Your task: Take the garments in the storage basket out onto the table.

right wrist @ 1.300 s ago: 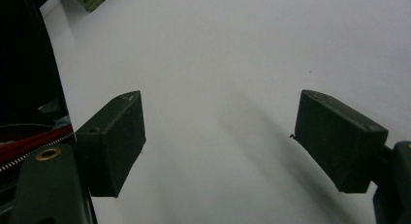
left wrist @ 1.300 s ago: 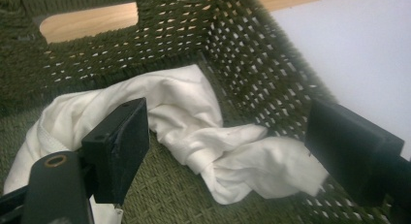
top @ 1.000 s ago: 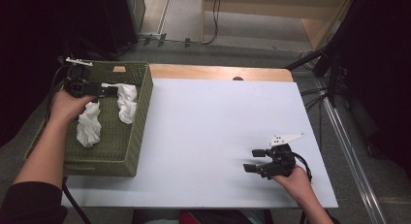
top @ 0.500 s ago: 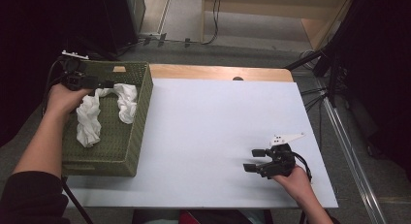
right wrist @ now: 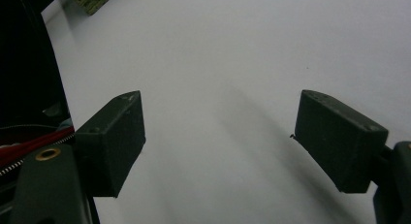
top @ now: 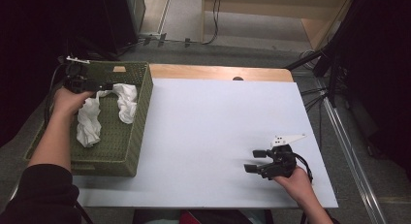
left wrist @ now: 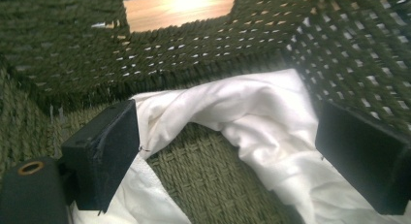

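Note:
A white cloth [top: 90, 121] lies crumpled in a green woven basket [top: 143, 112] at the table's left edge. My left gripper [top: 107, 86] is inside the basket near its far end, just over the cloth's upper bend. In the left gripper view the left gripper [left wrist: 227, 129] is open. The cloth [left wrist: 252, 105] arches between its jaws and touches the left one, with the basket wall [left wrist: 194, 54] behind it. My right gripper [top: 250, 161] hovers open low over the white table [top: 213, 122] at the near right. Nothing sits between the jaws of the right gripper [right wrist: 218, 107].
A wooden strip [top: 218, 72] runs along the table's far edge. A dark stand [top: 334, 59] and cables [top: 213, 20] are on the floor beyond. The basket's corner [right wrist: 89, 1] shows far off in the right gripper view.
My left gripper has moved slightly left and toward the basket's far end, and the cloth's upper part has been drawn along into an arch. The right gripper has not moved.

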### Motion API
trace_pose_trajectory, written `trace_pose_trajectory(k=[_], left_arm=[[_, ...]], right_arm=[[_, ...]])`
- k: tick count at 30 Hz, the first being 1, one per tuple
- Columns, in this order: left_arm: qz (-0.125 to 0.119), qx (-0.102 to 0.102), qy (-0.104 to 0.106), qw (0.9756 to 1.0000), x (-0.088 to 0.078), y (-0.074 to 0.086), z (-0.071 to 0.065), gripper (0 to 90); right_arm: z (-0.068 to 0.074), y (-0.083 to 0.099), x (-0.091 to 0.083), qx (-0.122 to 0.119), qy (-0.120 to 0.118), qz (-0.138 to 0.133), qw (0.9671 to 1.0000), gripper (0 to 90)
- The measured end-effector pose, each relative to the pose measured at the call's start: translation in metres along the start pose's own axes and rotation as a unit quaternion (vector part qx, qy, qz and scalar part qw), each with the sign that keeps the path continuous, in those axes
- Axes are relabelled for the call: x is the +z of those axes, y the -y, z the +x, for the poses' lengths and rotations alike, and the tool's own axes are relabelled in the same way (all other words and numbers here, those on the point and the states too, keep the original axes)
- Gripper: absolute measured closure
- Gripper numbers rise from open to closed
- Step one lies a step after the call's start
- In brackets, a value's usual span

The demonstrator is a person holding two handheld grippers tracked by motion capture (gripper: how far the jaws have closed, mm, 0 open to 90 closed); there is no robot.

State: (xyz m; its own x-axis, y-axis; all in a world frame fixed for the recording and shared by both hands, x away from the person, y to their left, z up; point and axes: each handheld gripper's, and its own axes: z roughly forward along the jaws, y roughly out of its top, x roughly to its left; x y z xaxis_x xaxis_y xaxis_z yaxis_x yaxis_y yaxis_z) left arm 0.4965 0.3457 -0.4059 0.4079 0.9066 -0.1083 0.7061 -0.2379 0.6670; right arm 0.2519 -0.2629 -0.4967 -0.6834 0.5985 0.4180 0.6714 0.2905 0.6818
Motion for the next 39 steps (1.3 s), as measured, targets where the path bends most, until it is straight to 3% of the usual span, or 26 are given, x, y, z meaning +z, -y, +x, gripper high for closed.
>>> trace_pose_trajectory(k=[2,6,13,18,23,26,32,35,39], left_arm=[[-0.003,-0.003,-0.003,1.0000,0.005,0.001,0.002,3.5],[-0.007,0.002,-0.013,0.9999,0.013,0.003,0.003,1.9],[0.002,-0.005,-0.022,0.9997,0.026,0.005,0.008,2.9],[0.025,-0.018,-0.025,0.9992,0.034,0.003,0.009,5.1],[0.017,-0.022,-0.041,0.9988,0.041,0.002,0.011,5.1],[0.021,-0.043,-0.037,0.9982,0.046,0.005,0.015,5.1],[0.043,-0.045,-0.038,0.9973,0.058,0.010,0.017,5.0],[0.044,-0.060,-0.029,0.9968,0.060,0.015,0.018,5.2],[0.047,-0.067,-0.032,0.9961,0.062,0.017,0.019,5.1]], right_arm=[[0.001,0.000,0.000,-0.002,-0.002,-0.004,1.0000,16.7],[0.003,0.001,0.000,-0.004,-0.003,-0.002,1.0000,16.7],[0.001,0.004,-0.003,0.003,0.004,-0.002,1.0000,16.7],[0.001,0.007,-0.004,0.010,0.007,0.000,0.9999,16.7],[0.001,0.011,-0.006,0.014,0.012,0.001,0.9998,16.7],[0.000,0.015,-0.009,0.020,0.014,-0.002,0.9997,16.7],[0.000,0.022,-0.015,0.028,0.022,-0.006,0.9993,16.7],[0.000,0.026,-0.019,0.031,0.026,-0.008,0.9992,16.7],[0.003,0.030,-0.023,0.035,0.030,-0.011,0.9989,16.7]])
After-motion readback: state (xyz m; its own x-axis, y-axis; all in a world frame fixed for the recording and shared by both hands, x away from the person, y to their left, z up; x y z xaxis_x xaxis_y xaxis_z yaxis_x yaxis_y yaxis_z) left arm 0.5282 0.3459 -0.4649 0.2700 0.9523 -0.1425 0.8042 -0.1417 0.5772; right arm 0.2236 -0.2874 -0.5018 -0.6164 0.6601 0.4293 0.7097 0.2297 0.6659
